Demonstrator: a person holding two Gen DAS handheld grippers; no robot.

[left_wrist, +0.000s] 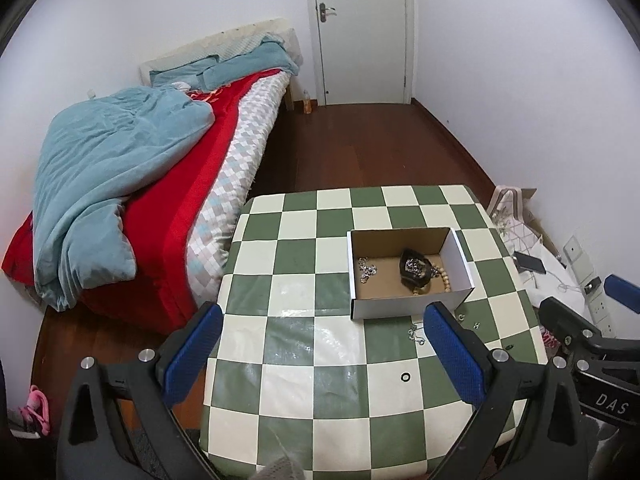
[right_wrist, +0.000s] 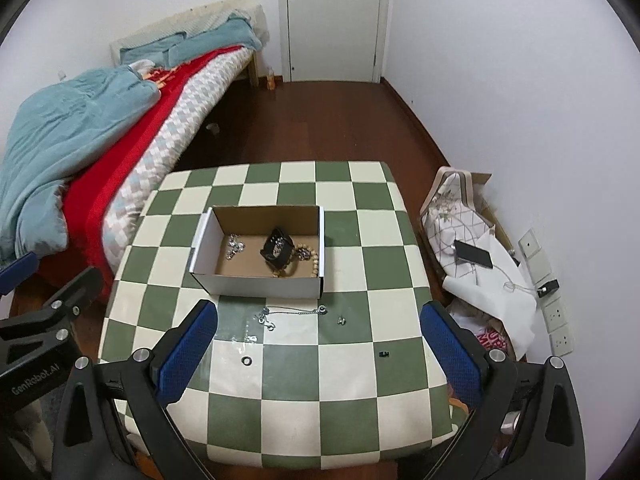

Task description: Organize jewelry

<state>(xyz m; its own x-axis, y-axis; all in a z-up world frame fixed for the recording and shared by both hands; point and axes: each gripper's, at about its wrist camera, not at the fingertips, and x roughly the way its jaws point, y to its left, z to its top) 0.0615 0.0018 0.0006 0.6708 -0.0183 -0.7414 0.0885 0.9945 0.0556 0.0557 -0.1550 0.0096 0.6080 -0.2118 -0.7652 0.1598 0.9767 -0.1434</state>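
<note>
The task looks partly done. In the open cardboard box (right_wrist: 256, 252) there already lie a thin silver chain (right_wrist: 235, 246), a black band-like piece (right_wrist: 276, 249) that may be a watch or bracelet, and a wooden bead bracelet (right_wrist: 308, 261).

Outside the box some jewelry is left on the checkered table (right_wrist: 360, 392): a silver chain necklace (right_wrist: 292, 314) lies just in front of the box, ahead of the right gripper (right_wrist: 318, 354) and between its two fingers. A small silver piece (right_wrist: 341, 320) is beside the chain, toward the right finger. A small ring (right_wrist: 247, 360) lies close to the left finger, and a tiny dark piece (right_wrist: 384, 354) lies nearer to the right finger; what it is I cannot tell.

The right gripper has its fingers wide apart and holds nothing. The left gripper (left_wrist: 322, 356) also has its fingers spread and empty, hanging above the table with the box ahead, toward its right finger.

I judge that the loose pieces must yet go into the box. They are thin and small, so probably hard to pinch.
</note>
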